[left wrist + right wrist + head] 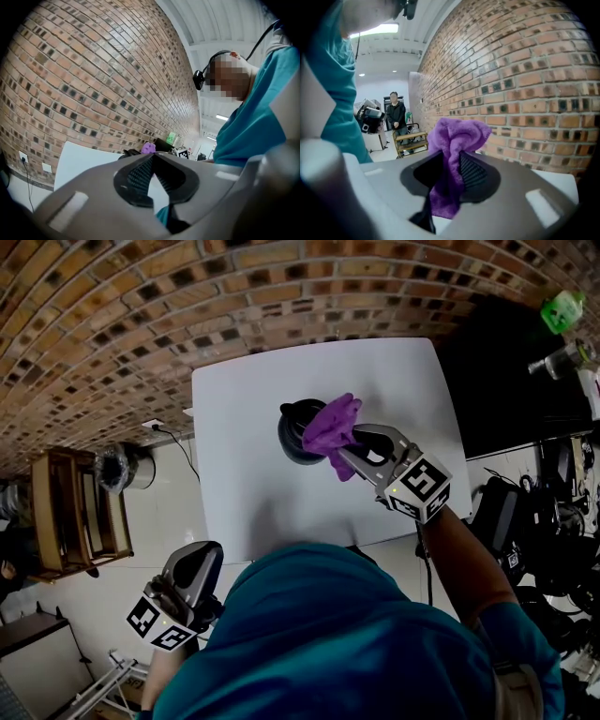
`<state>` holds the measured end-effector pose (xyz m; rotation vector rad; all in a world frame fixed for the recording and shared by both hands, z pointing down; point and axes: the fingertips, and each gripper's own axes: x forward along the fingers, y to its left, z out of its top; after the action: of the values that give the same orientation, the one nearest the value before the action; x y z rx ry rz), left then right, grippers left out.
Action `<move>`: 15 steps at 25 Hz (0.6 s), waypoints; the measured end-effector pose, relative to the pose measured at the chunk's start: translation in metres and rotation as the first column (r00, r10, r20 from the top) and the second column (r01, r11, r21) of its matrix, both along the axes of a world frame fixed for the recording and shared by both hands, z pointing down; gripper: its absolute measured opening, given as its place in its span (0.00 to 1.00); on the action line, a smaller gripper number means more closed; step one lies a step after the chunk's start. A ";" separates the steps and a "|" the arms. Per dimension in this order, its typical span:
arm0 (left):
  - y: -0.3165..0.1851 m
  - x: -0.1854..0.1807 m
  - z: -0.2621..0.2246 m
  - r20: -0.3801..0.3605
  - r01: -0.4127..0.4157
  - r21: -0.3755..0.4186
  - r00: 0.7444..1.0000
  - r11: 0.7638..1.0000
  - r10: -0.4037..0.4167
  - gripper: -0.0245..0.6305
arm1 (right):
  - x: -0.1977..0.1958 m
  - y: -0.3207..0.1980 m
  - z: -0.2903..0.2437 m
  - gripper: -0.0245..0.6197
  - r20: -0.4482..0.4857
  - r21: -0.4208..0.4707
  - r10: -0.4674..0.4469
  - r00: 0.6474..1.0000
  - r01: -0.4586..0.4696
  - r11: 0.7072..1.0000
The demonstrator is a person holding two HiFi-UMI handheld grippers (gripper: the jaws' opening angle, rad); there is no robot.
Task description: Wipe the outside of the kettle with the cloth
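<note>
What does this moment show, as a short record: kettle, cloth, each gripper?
kettle: black, standing on the white table
cloth: purple, bunched, at the kettle's side nearest the right gripper; contact cannot be told
right gripper: shut on the cloth, reaching over the table
left gripper: jaws together, nothing between them, held low off the table's near left corner

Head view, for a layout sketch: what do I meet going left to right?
Brown wooden rack → grey left gripper → round black kettle → purple cloth → grey right gripper → green plastic bottle
</note>
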<state>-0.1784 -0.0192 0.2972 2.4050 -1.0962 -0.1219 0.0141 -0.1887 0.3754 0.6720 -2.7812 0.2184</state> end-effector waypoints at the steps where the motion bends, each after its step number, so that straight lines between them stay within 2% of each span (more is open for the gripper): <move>1: -0.001 0.000 -0.002 -0.001 0.002 0.006 1.000 1.000 -0.002 0.04 | -0.001 0.001 -0.003 0.21 -0.006 0.006 -0.007 1.000 0.007 1.000; 5: -0.002 -0.005 -0.008 -0.012 0.015 0.021 1.000 1.000 -0.015 0.04 | 0.008 0.000 -0.005 0.21 -0.037 0.009 0.002 0.999 -0.002 1.000; 10: -0.003 -0.008 -0.010 -0.023 0.022 0.023 0.999 0.999 -0.022 0.04 | 0.015 0.006 0.031 0.21 -0.075 -0.031 0.019 0.997 -0.022 0.999; 15: 0.001 -0.014 -0.011 -0.007 0.023 0.012 1.000 1.000 -0.023 0.04 | 0.031 0.008 0.043 0.22 0.039 -0.113 0.098 0.994 -0.093 0.989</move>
<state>-0.1929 -0.0183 0.2866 2.4016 -1.1230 -0.1444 0.0452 -0.1804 0.4188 0.7818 -2.7572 0.4088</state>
